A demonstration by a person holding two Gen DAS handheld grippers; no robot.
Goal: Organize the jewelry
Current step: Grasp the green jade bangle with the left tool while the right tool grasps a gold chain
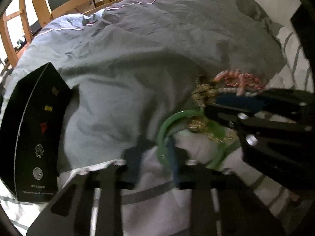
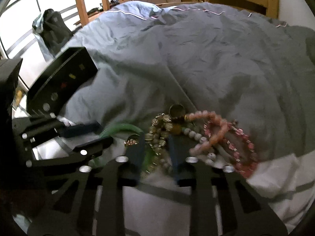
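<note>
The left tongs point(image 1: 155, 153) and right tongs point(image 2: 155, 151), both wide with nothing gripped, sit right at the jewelry pile point(image 2: 196, 135) on the bed point(image 2: 196, 59), so sorting looks barely begun, with the black box point(image 1: 35, 127) well apart.

Bed point(image 2: 196, 59), grey duvet: jewelry pile point(image 2: 189, 135), green bangle point(image 1: 167, 129), black box point(image 1: 33, 133).

Black box point(image 1: 33, 133) print blurred; bangle point(image 1: 167, 125) partly hidden.
</note>
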